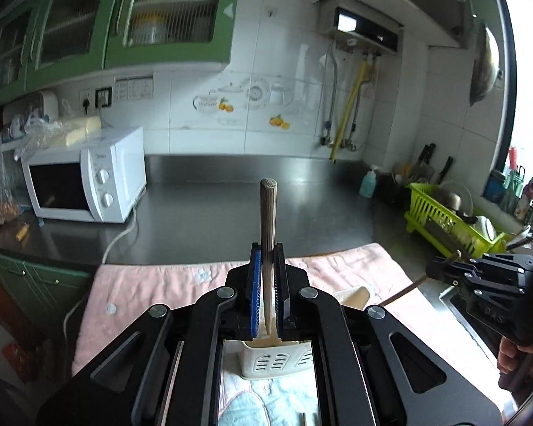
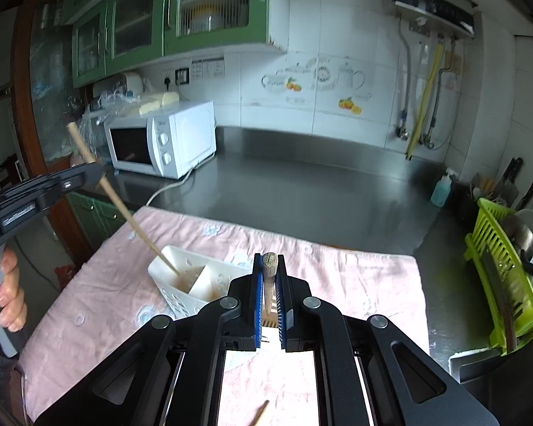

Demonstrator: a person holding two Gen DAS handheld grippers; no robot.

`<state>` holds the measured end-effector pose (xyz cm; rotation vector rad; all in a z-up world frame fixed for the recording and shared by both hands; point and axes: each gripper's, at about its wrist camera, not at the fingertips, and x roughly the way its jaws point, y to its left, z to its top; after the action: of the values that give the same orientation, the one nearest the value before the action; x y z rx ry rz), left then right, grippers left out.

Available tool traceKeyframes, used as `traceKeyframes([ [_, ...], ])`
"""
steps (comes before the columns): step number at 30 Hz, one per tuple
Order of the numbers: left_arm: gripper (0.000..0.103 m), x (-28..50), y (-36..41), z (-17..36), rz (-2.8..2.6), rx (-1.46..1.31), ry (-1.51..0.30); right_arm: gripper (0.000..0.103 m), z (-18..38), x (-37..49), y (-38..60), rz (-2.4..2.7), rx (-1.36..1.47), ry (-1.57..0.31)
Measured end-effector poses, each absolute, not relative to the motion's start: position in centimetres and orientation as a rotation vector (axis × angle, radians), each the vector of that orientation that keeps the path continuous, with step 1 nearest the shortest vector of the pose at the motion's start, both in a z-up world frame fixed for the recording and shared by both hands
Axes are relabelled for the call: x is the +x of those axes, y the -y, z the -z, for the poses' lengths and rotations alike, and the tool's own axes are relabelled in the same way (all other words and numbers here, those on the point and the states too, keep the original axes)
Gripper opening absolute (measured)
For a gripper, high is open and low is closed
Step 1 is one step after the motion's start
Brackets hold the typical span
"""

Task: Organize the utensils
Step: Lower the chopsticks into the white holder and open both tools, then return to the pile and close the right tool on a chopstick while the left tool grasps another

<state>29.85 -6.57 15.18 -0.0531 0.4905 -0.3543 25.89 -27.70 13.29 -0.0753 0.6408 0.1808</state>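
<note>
My left gripper is shut on a dark wooden chopstick that stands upright between its blue pads. In the right wrist view that chopstick slants down from the left gripper, and its tip is in the left compartment of the white utensil holder. The holder stands on a pink cloth. My right gripper is shut on a second chopstick, above the holder's near side. From the left wrist, the right gripper is at the right, its chopstick slanting down-left.
A loose chopstick lies on the pink cloth near me. A white microwave stands at the back left of the steel counter. A green dish rack and a soap bottle are at the right.
</note>
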Motion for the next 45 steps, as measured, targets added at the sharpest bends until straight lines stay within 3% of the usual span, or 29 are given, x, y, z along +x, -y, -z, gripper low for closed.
traceKeyframes([
  [10, 0.006, 33.5, 8.0, -10.7, 0.319, 0.007, -0.634, 0.007, -11.4, 27.4, 27.5, -0.182, -0.07, -0.685],
  [15, 0.008, 33.3, 7.7, -10.3, 0.317, -0.004, -0.628, 0.021, -11.9, 26.4, 27.8, -0.175, -0.068, -0.653],
  [25, 0.03, 27.3, 6.1, -11.8, 0.306, -0.024, -0.56, 0.028, -12.1, 19.2, 28.4, -0.173, -0.058, -0.584],
  [36, 0.031, 17.4, 4.5, -8.1, 0.318, -0.013, -0.573, 0.028, -3.6, 8.6, 27.9, -0.168, 0.026, -0.692],
  [45, 0.031, 11.2, 3.6, -1.5, 0.332, -0.032, -0.663, 0.026, 3.5, 4.4, 26.2, -0.141, 0.08, -0.8],
])
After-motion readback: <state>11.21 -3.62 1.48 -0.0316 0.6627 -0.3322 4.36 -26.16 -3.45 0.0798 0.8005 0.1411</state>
